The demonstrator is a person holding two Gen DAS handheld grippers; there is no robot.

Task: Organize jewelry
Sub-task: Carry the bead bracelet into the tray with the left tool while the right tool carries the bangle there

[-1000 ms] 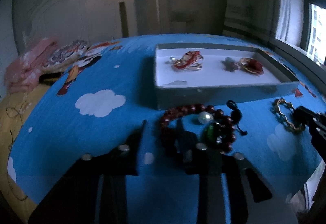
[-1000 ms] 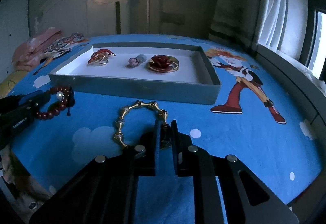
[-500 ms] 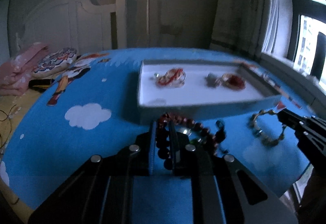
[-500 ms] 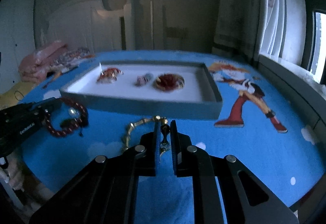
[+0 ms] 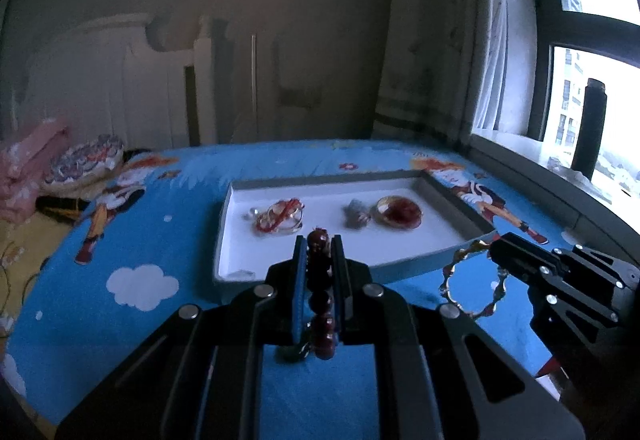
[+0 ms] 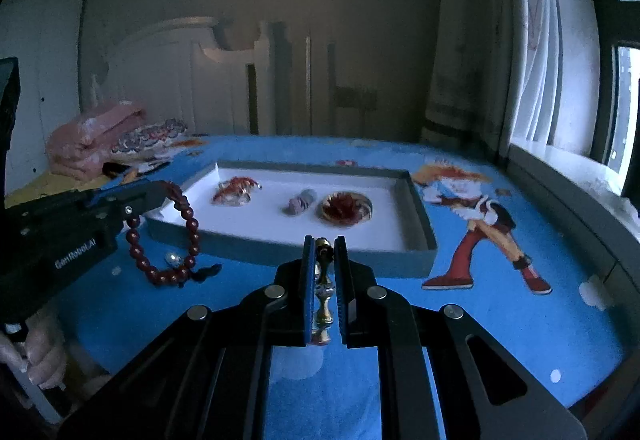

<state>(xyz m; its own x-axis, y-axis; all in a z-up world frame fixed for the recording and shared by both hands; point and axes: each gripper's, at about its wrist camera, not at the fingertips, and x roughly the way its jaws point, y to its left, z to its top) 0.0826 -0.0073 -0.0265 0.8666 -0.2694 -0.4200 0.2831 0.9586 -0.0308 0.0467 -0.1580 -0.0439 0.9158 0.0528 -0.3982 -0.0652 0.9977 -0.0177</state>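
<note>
Both bracelets lifted, tray just ahead

Up off the blue cartoon-print bedsheet (image 5: 192,224), both pieces. Clamped between the two fingers of the left claw (image 5: 319,252): the dark red beaded bracelet (image 5: 319,240), beads stacked in the narrow gap, loop drooping below the fingertips; seen from the right wrist camera (image 6: 188,224) as a hanging ring with a pale silver bead and a dark tassel at the bottom. Pinched likewise in the right claw (image 6: 323,252): the gold link bracelet (image 6: 323,280), running up the slot between the blue-edged pads; from the left wrist camera (image 5: 472,280) dangling as an open loop off the claw tip, clear of the sheet.

Just beyond both claws, the shallow grey-walled tray with white floor (image 5: 456,207). Inside it, lying apart: a red-and-gold tangle of bangles (image 5: 280,215) at the left, a small grey-purple piece (image 5: 356,217) in the middle, a round gold-rimmed red flower brooch (image 5: 400,211) at the right.

Far left on the bed, folded pink cloth (image 6: 92,139). Bottom left of the right wrist view, fingers of a hand (image 6: 40,356) on the left handle.
</note>
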